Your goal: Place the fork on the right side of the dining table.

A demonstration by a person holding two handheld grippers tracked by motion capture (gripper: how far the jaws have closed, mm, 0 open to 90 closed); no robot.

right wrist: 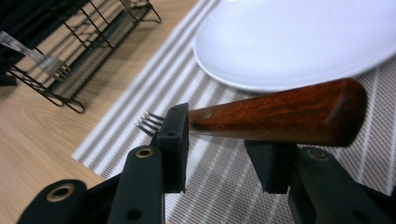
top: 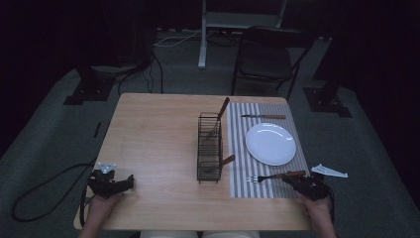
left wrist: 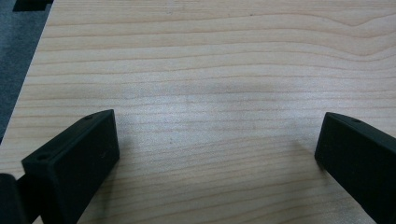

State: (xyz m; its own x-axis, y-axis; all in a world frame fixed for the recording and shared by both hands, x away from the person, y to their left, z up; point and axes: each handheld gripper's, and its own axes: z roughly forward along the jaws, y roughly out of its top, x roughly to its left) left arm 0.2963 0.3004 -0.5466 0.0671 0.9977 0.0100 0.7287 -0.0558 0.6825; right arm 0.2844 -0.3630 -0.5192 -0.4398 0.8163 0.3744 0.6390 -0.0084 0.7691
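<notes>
1. Nearest the lens in the right gripper view: right gripper [right wrist: 222, 154], jaws parted either side of a wood-handled fork [right wrist: 280, 116], pads not visibly pressing the handle; grip loosened, no earlier picture to compare.
2. Lying on the striped placemat [top: 240, 148] in the high view, at its near edge just in front of the white plate [top: 270, 144]: the fork [top: 277, 176], tines pointing toward the table's middle, handle end at the right gripper [top: 292, 179].
3. Held from below by the person's right hand [top: 319, 210], at the table's near right corner.
4. Resting at the near left of the wooden table [top: 153, 139]: left gripper [top: 130, 181], held by the left hand [top: 101, 206], well apart from the fork.
5. Seen in the left gripper view: left gripper [left wrist: 217, 149] released, jaws spread wide over bare wood, nothing between them.
6. Standing between the two sides, just left of the placemat: black wire caddy [top: 209, 148], with a wood-handled utensil [top: 220, 116] leaning out of its far end and another handle [top: 228, 159] poking from its side.
7. Lying across the placemat's far end, beyond the plate: knife [top: 263, 116].
</notes>
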